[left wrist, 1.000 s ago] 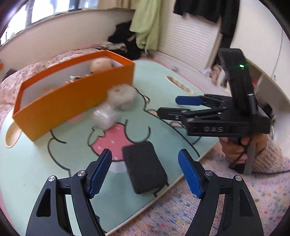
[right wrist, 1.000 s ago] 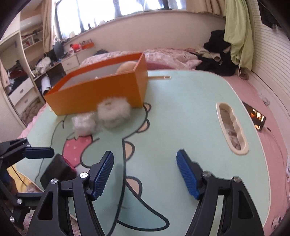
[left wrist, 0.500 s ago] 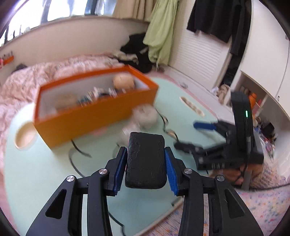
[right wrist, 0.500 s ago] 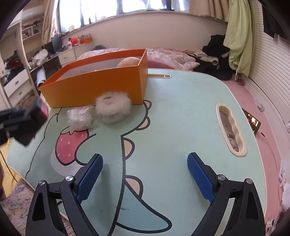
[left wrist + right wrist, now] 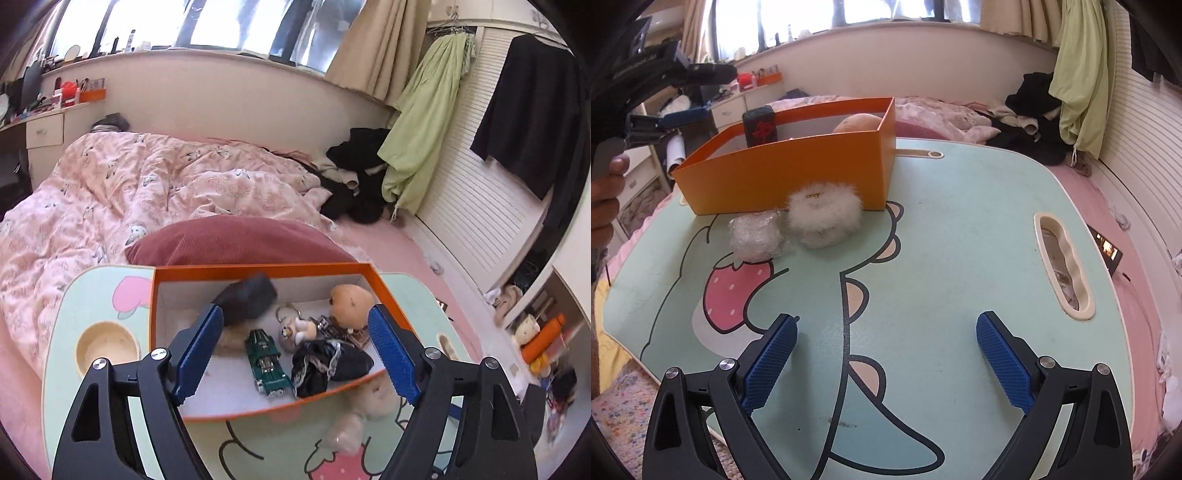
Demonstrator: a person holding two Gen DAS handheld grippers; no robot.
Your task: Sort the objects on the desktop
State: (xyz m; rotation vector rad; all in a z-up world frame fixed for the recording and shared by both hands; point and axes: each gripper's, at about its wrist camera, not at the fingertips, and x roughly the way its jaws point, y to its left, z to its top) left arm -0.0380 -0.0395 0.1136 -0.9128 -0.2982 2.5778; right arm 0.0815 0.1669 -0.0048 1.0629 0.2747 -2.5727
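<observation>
The left hand-held gripper (image 5: 295, 347) is above the orange box (image 5: 258, 271), its jaws opening and free of the black block (image 5: 249, 298), which is blurred over the far part of the box. Inside the box lie a green toy car (image 5: 266, 363), a dark lace cloth (image 5: 327, 363) and a plush head (image 5: 351, 300). The right hand-held gripper (image 5: 886, 363) is above the near edge of the surface (image 5: 960, 229), its jaws opening with nothing between them. A fluffy white ring (image 5: 823, 214) touches the front wall of the box, with a clear plastic bundle (image 5: 756, 238) just beside it.
</observation>
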